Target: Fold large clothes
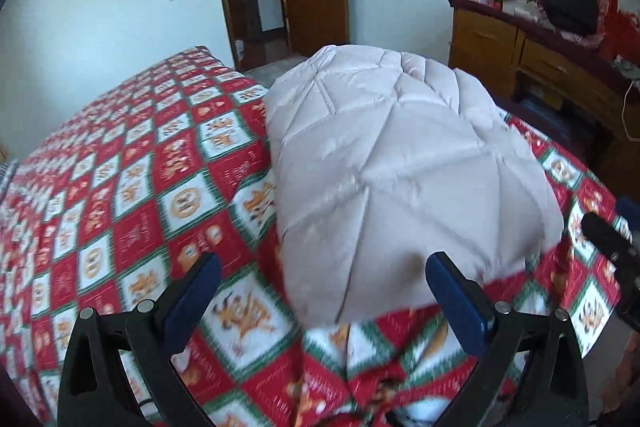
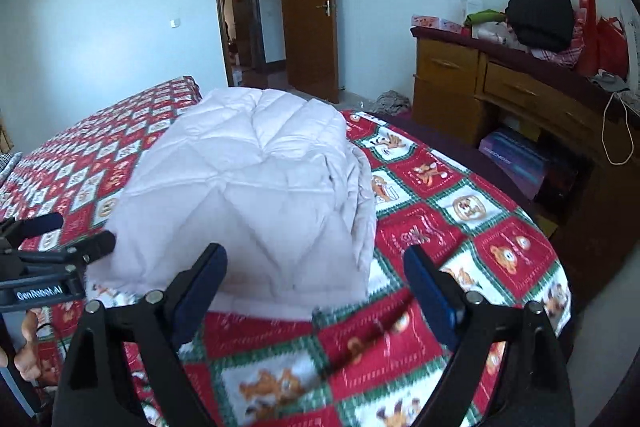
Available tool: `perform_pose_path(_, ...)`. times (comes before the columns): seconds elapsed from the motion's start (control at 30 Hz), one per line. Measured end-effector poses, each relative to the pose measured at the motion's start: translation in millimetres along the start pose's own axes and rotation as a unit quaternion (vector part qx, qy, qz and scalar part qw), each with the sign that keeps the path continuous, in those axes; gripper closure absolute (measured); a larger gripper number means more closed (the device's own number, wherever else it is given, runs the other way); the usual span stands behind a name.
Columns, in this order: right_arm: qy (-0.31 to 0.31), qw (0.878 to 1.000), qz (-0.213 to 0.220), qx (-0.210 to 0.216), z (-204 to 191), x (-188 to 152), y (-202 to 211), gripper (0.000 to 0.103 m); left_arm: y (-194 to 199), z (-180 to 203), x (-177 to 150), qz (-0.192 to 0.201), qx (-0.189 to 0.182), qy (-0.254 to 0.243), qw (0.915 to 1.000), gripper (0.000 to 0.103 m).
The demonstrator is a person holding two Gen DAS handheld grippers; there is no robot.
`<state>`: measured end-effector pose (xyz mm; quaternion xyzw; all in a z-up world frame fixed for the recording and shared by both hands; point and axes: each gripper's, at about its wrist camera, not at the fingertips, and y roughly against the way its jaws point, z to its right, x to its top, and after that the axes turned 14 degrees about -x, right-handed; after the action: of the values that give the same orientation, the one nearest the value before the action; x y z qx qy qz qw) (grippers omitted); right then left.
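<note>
A pale pink quilted padded garment (image 1: 400, 163) lies folded into a thick rectangular bundle on the bed; it also shows in the right wrist view (image 2: 256, 195). My left gripper (image 1: 322, 273) is open and empty, its blue-padded fingers spread just short of the bundle's near edge. My right gripper (image 2: 316, 267) is open and empty, held at the bundle's near right corner. The left gripper also shows at the left edge of the right wrist view (image 2: 80, 233), open beside the bundle. The right gripper's finger shows at the right edge of the left wrist view (image 1: 608, 231).
The bed is covered by a red, green and white cartoon-check sheet (image 1: 120, 187). A wooden dresser (image 2: 500, 91) piled with bags and dark clothes stands to the right. An open wooden door (image 2: 310, 11) is at the back. The bed's edge drops off at the right.
</note>
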<state>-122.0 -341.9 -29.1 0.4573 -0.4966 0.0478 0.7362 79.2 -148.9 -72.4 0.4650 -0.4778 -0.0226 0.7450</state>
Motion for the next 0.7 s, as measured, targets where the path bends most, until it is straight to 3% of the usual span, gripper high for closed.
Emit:
perform_pose_path(0.07,-0.001,1.000,0.007,0.001,0.3,-1.0,11.7,0.008,12.7,5.4,-7.8,0.004,0.022,-0.003,0.9997,0.001)
perform_pose_path(0.2,-0.004,1.000,0.024,0.004,1.3,0.1,32.4,0.005,38.7,10.3,-11.7,0.026,0.010,0.002,0.9996,0.001)
perform_pose_path(0.33,-0.017,0.999,0.040,0.009,2.4,6.9,48.5,0.004,65.3,14.6,-6.8,0.054,0.032,0.005,0.9980,0.001)
perform_pose_path(0.5,-0.034,0.996,0.084,0.021,1.8,15.8,76.4,0.000,92.2,17.7,-2.3,0.088,0.024,0.015,0.9957,0.001)
perform_pose_path(0.7,-0.036,0.989,0.141,0.028,0.1,24.5,107.8,0.000,126.3,21.6,1.3,0.146,0.041,0.015,0.9883,0.001)
